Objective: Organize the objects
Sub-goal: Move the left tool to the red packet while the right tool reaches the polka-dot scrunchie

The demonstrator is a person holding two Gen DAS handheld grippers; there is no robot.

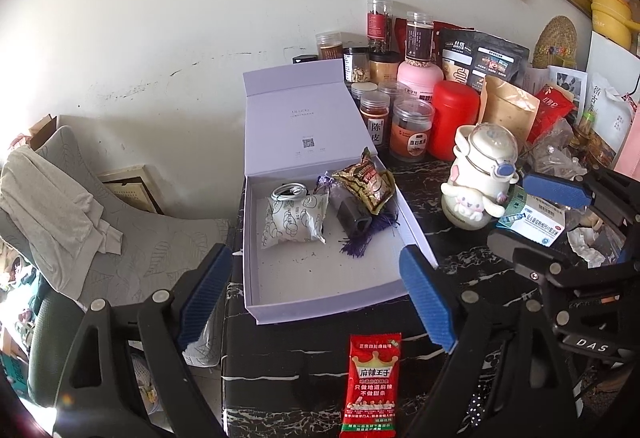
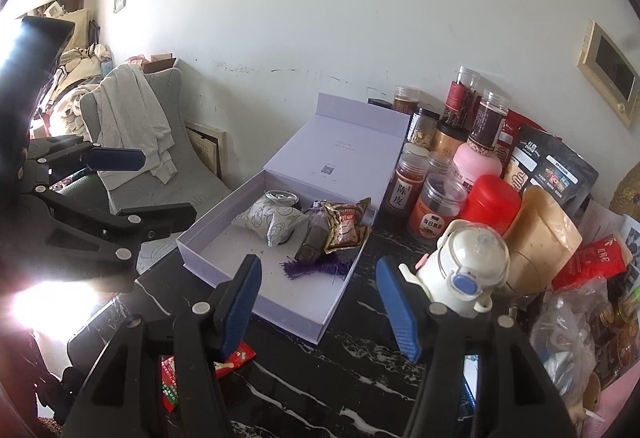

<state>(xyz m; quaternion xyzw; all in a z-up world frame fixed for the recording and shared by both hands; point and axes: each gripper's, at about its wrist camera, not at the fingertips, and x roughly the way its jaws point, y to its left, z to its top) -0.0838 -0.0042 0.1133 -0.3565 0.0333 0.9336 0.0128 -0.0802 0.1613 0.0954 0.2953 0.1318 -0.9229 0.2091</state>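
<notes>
An open lavender box [image 1: 320, 278] [image 2: 256, 298] lies on the black marble table [image 1: 288, 366]. Inside are a white printed pouch [image 1: 292, 222] [image 2: 272, 224], a brown snack packet [image 1: 366, 184] [image 2: 344, 226], a coiled cable [image 1: 286, 193], a dark holder [image 1: 352, 220] and a purple tassel [image 1: 360, 242] [image 2: 316, 270]. A red snack sachet [image 1: 372, 382] [image 2: 172, 378] lies in front of the box. My left gripper [image 1: 316, 298] is open and empty above the box's near edge. My right gripper [image 2: 318, 310] is open and empty, beside a white cartoon bottle [image 1: 480, 178] [image 2: 464, 270].
Several jars [image 1: 412, 130], a red canister [image 1: 454, 126] [image 2: 490, 206], bags [image 1: 480, 58] and a medicine box [image 1: 536, 218] crowd the table's right and back. A grey chair with clothes [image 1: 60, 198] [image 2: 132, 126] stands left of the table.
</notes>
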